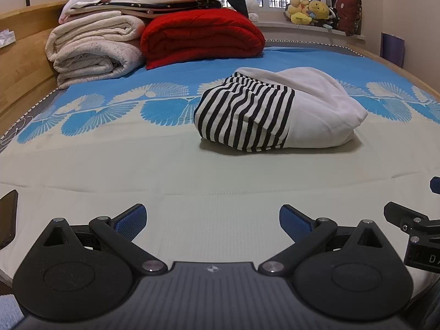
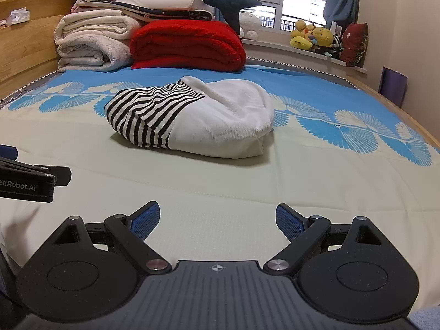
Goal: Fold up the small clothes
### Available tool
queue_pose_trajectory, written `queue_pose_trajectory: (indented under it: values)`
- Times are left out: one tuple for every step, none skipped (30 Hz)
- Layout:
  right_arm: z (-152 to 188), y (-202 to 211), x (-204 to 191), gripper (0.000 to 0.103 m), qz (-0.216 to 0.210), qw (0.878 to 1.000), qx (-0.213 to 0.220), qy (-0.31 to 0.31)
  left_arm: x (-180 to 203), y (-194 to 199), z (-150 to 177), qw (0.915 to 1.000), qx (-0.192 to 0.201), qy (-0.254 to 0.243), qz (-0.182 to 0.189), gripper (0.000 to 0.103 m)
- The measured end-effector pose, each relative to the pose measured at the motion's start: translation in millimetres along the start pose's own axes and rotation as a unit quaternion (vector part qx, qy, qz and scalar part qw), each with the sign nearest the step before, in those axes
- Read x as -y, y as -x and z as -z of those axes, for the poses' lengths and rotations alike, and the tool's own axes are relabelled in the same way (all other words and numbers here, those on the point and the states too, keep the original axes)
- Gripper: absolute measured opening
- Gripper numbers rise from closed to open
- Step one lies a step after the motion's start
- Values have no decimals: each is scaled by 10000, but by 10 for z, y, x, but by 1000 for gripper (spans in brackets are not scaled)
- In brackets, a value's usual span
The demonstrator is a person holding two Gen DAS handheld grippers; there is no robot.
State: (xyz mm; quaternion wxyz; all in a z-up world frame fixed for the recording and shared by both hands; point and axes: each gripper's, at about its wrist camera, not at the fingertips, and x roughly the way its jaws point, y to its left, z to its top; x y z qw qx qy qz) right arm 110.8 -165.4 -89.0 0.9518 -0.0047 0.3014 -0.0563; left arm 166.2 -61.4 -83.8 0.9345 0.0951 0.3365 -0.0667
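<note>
A folded garment [image 1: 277, 110], half black-and-white stripes and half plain white, lies on the bed [image 1: 110, 170] well ahead of both grippers, touching neither. The left gripper [image 1: 211, 221] hovers low over the pale sheet, level, its blue-padded fingers [image 1: 129, 220] spread wide and holding nothing. The right gripper [image 2: 217, 221] sits beside it, equally low, fingers wide and empty too. Beyond the garment, a red quilt [image 1: 200, 38] and stacked cream blankets [image 1: 96, 49] rest by the wooden headboard [image 1: 24, 55]; plush toys [image 1: 308, 11] line the windowsill.
</note>
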Motion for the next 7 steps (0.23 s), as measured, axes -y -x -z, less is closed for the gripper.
queue_pose_trajectory:
  values:
    - [-1,0,0,92,2,10000,-2,1,-5,-2,-4,10000,-5,13,3,103]
    - [-1,0,-2,92,1,10000,-4,5,-2,5,-1,10000,-6,38,4,103]
    - [0,2,2,92,-6,10000,-1,9,-4,14,-1,10000,18,61,-3,103]
    - [1,5,4,92,-13,10000,1,16,1,26,0,10000,58,60,-35,103]
    - [0,4,3,92,-18,10000,0,14,5,36,4,9999,77,40,-60,103]
    - [4,12,7,92,-37,10000,2,25,11,38,5,10000,71,17,-48,103]
    - [7,17,16,92,-55,10000,2,31,14,39,7,10000,62,15,-33,103]
